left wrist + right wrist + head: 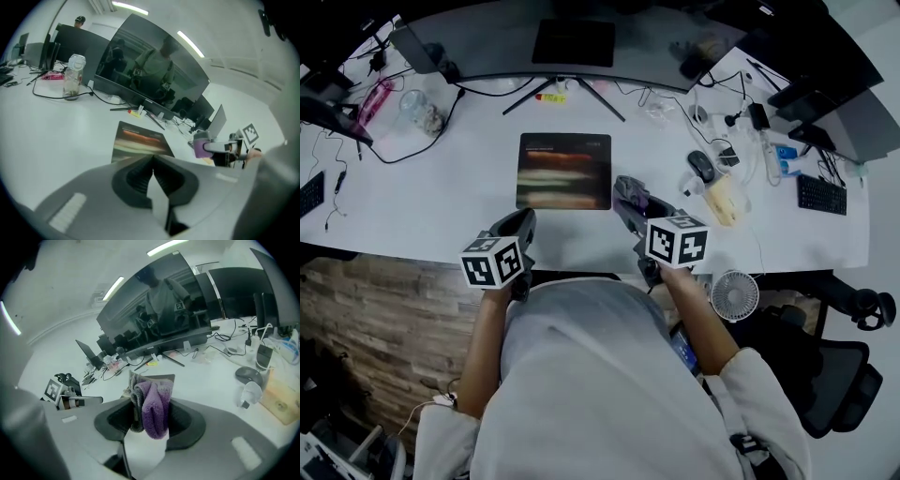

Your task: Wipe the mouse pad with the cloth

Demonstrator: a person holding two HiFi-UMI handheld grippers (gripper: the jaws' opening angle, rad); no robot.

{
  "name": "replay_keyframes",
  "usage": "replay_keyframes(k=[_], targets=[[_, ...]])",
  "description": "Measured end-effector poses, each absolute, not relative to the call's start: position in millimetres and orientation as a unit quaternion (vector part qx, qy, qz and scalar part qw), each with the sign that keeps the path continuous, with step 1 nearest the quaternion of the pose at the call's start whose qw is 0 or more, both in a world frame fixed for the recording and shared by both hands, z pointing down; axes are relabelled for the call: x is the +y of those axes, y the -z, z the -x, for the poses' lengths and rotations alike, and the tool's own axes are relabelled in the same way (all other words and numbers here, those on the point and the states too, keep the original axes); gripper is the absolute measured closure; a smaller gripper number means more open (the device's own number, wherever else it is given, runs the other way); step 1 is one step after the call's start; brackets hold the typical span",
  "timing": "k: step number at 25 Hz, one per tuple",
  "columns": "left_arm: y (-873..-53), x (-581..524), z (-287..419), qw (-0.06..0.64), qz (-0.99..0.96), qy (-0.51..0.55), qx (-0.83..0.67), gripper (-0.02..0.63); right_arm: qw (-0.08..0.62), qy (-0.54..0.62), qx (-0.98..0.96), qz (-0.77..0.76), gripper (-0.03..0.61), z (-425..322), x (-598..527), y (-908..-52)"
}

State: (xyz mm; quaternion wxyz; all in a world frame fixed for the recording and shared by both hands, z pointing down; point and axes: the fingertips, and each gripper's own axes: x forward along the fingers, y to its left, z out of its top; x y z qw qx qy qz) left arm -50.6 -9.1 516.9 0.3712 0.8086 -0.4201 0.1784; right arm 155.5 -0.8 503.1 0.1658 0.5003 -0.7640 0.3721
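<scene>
A dark mouse pad (564,171) with blurred orange and pale streaks lies flat on the white desk (450,202), in front of the monitor stand. It also shows in the left gripper view as the mouse pad (138,141) just beyond the jaws. My right gripper (625,194) hovers near the pad's right front corner, shut on a purple and grey cloth (152,404) bunched between its jaws. My left gripper (525,222) is near the desk's front edge, below the pad's left side, shut with nothing in it. The right gripper (206,146) shows there with the purple cloth.
A curved monitor (572,42) stands behind the pad. A black mouse (700,165), a tan pouch (724,199), cables and small items crowd the right. A clear jar (420,111) and a pink item (371,103) sit at the left. A small fan (734,295) hangs off the front edge.
</scene>
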Motion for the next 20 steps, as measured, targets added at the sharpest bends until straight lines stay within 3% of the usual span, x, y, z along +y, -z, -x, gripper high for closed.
replay_keyframes(k=[13,20], targets=[[-431.7,-5.4,46.8,0.351,-0.827,-0.081,-0.432,0.614,0.119,-0.281,-0.82,-0.483,0.387,-135.9,17.1,-433.0],[-397.3,-0.8,47.5,0.252,-0.848,-0.068,-0.461,0.614,0.105,-0.246,-0.828,-0.492,0.387,-129.6,24.0,-398.9]])
